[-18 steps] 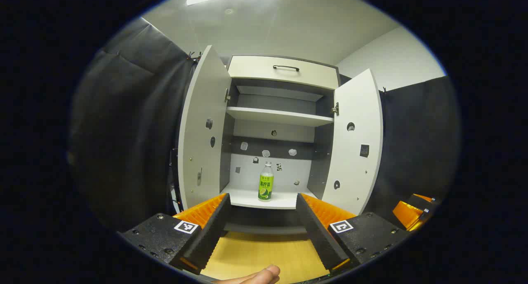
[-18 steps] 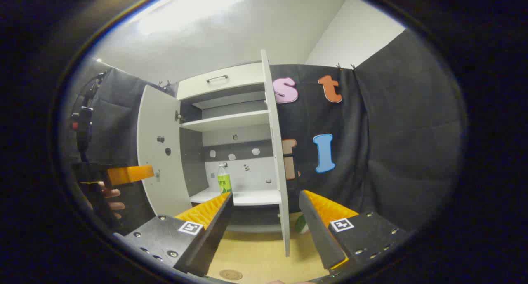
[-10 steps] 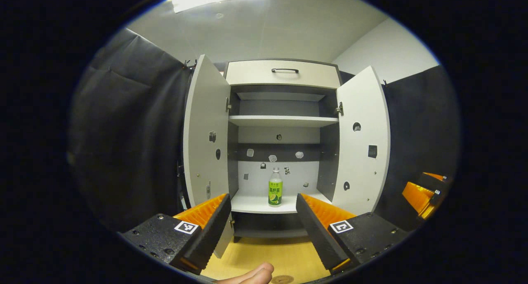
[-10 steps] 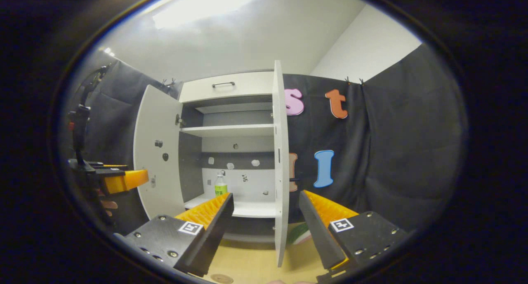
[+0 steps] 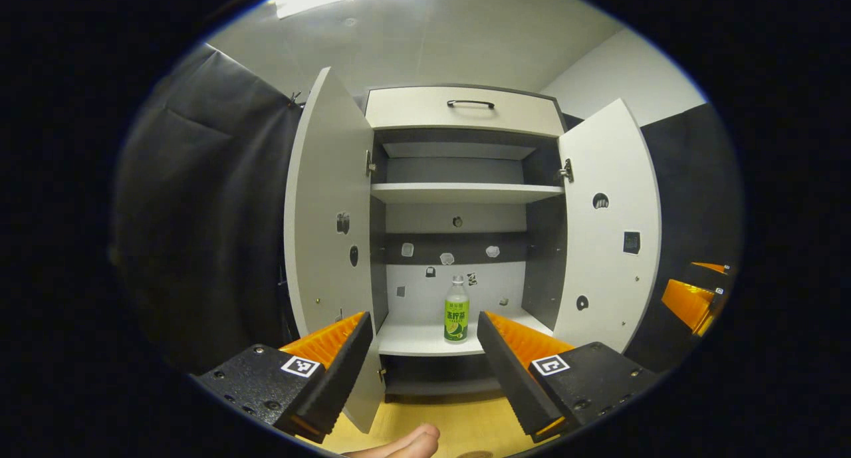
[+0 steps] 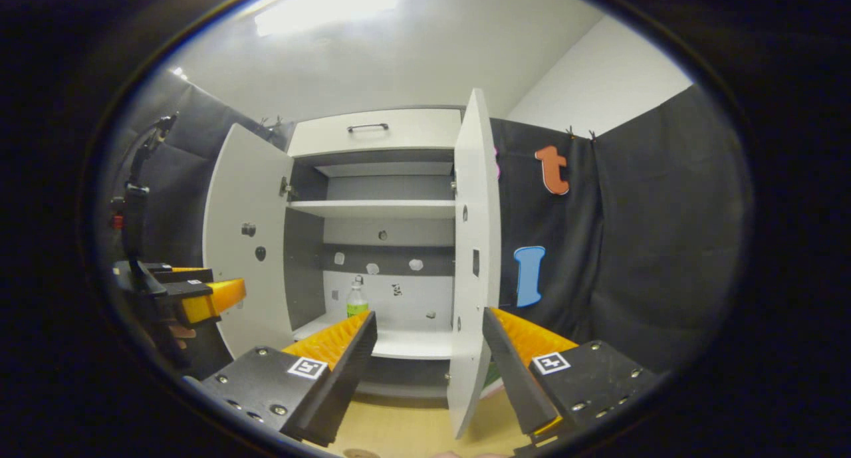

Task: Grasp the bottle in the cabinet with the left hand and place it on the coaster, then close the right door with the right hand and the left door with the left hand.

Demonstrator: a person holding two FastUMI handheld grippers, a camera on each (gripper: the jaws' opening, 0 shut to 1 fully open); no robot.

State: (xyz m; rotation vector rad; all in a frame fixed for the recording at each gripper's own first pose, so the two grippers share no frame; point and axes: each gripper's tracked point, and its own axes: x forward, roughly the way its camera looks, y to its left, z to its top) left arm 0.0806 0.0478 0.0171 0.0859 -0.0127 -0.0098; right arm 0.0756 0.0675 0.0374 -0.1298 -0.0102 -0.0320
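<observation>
The left gripper (image 5: 420,351) advances on the cabinet with its two ridged fingers (image 5: 332,342) spread wide and nothing between them, the small clear plastic bottle with a green label and white cap (image 5: 456,309) framed in the gap, slightly right of centre. The bottle stands upright on the tall white two-door cabinet's (image 5: 465,110) lowest white shelf (image 5: 419,337), well apart from the fingertips. Over the last second the cabinet has grown larger in the left gripper view and the bottle has slid from left of centre toward the right finger, so the approach appears under way but the grasp has not begun.

In the right gripper view, the right gripper (image 6: 429,351) also holds its fingers (image 6: 336,342) splayed and empty, and the white right door (image 6: 473,258), seen nearly edge-on, now hangs between them where earlier it stood thinner and further left. That gripper looks better lined up for its later push, though contact cannot be confirmed. The white left door (image 5: 327,245) is swung fully open. On the pale wooden tabletop (image 5: 459,426) a brown sliver at the lower edge (image 5: 473,454) may be the round coaster, too cropped to be sure. A fingertip of the person's hand (image 5: 407,445) shows below the left gripper.
</observation>
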